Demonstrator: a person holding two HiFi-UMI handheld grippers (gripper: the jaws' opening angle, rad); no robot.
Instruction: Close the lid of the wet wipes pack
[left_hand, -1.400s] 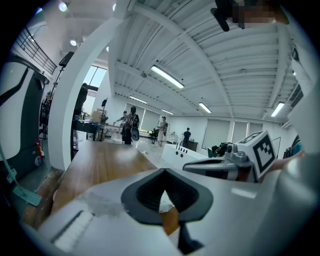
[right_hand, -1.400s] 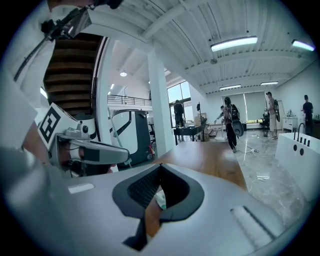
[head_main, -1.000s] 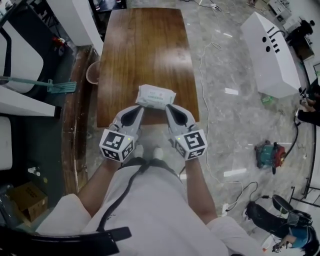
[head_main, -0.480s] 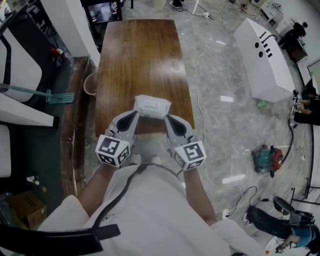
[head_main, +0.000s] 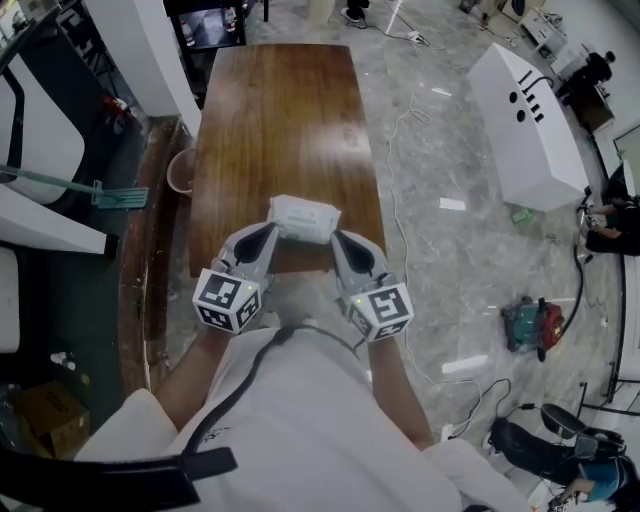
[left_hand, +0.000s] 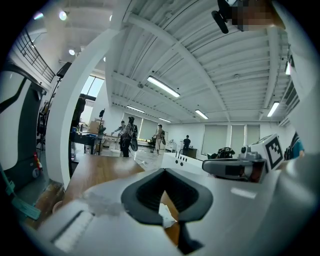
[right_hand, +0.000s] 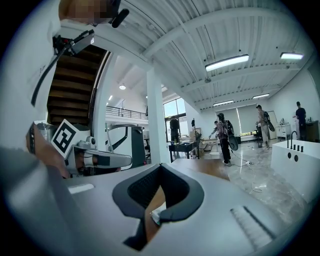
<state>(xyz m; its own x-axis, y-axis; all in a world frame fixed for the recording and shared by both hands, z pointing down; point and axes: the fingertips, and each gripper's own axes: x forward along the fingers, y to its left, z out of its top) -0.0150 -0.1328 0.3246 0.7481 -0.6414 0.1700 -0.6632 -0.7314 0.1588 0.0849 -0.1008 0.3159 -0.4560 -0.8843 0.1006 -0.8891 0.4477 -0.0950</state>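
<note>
White plastic wet wipes pack (head_main: 303, 217) is held up between the two tools over the near end of the brown wooden table (head_main: 270, 110), not far in from its near edge. The left gripper (head_main: 272, 229) is clamped on the pack's left end and the right gripper (head_main: 333, 237) on its right end. Both gripper views show jaws closed with a scrap of white wrapper nipped at the tips (left_hand: 167, 220) (right_hand: 154, 216). Versus a second ago, the pack looks a bit raised and tipped, its top face more foreshortened. The pinch at both ends is the same, and the right side seems to have come up slightly. I'd judge this as carrying or repositioning, not closing. Neither tool is free to press the lid, and whether the lid is open or shut can't be read at this size. One end probably has to be let go, or the pack set down, before the flap can be pushed. The far stretch of tabletop is bare, so there's plenty of space to set it further in. The near edge is close, so a drop here could slide off toward the person. A bucket (head_main: 183, 170) sits by the table's left side, and cables (head_main: 405, 140) trail on the floor to its right.
</note>
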